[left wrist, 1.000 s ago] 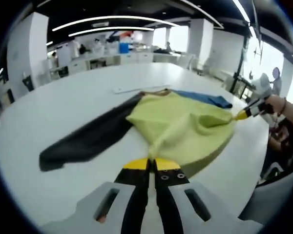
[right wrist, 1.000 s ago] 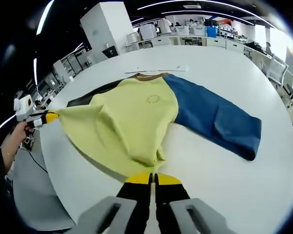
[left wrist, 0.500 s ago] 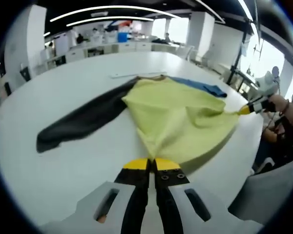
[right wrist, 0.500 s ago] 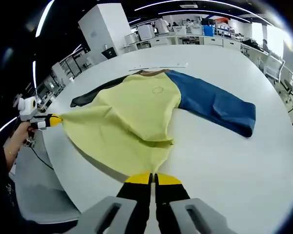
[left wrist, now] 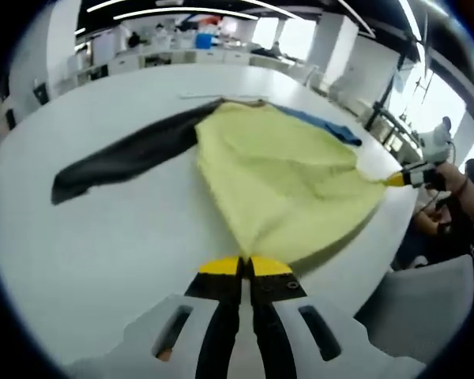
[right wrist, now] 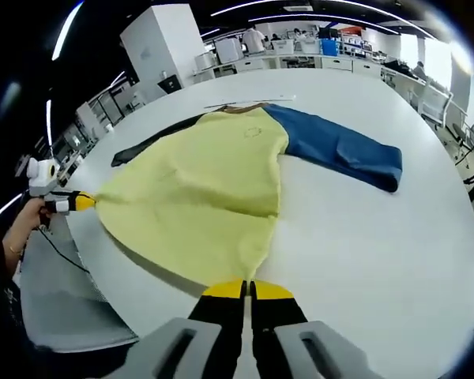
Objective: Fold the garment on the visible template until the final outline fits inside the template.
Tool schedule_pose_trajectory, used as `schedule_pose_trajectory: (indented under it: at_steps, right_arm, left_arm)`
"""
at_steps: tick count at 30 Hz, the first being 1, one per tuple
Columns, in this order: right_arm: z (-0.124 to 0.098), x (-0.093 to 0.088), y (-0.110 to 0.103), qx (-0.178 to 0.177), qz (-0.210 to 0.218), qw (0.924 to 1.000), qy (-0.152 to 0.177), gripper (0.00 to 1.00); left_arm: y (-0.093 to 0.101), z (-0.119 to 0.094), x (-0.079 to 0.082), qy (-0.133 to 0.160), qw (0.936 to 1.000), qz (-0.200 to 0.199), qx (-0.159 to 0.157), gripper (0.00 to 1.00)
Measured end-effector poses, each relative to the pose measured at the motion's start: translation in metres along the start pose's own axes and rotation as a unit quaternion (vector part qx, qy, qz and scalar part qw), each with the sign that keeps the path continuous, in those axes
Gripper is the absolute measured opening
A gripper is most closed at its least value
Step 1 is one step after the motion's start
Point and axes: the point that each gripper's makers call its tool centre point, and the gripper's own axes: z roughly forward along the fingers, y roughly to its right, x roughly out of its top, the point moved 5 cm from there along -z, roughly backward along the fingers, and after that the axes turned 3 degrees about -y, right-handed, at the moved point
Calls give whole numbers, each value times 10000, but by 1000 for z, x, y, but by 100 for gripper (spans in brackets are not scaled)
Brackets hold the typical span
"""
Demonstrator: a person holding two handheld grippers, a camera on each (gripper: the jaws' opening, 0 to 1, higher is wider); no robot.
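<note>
A sweatshirt lies spread on the white table (left wrist: 103, 237), with a yellow body (left wrist: 284, 178), a black sleeve (left wrist: 118, 162) and a blue sleeve (left wrist: 324, 126). My left gripper (left wrist: 242, 267) is shut on one corner of the yellow hem. It shows again at the left of the right gripper view, the left gripper (right wrist: 80, 202) holding that corner taut. My right gripper (right wrist: 247, 290) is shut on the other hem corner. That right gripper (left wrist: 395, 179) reaches in from the right of the left gripper view. The yellow body (right wrist: 197, 185) lies nearly flat, with the blue sleeve (right wrist: 340, 146), black sleeve (right wrist: 154, 142) and brown collar (right wrist: 241, 108) beyond it.
A thin pale strip (right wrist: 221, 103) lies on the table just past the collar. Grey chairs (left wrist: 426, 308) (right wrist: 63, 316) stand at the near table edge. A person's hand (right wrist: 20, 237) holds the left gripper. Desks and people are far behind.
Both grippers have drawn the hem back toward the near table edge and apart. The folds in the yellow body have flattened out, and the sleeves have slid along with it.
</note>
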Motion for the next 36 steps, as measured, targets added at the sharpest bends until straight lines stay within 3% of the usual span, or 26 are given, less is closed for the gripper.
schedule_pose_trajectory:
  at_steps: [13,26,36]
  right_arm:
    - [-1,-31,1,-324,17,9995,-29,0]
    - [-2,-42,7,-615,-107,9980,-139,0]
    - [-3,-47,8,-670,-76,9976,-169,0]
  left_arm:
    - [10,3,-23,-365,9993,-7,-117,0]
    - [22,6,-47,-680,9973,-154,-217,0]
    - [24,5,-54,-775,9966,-245,-146,0]
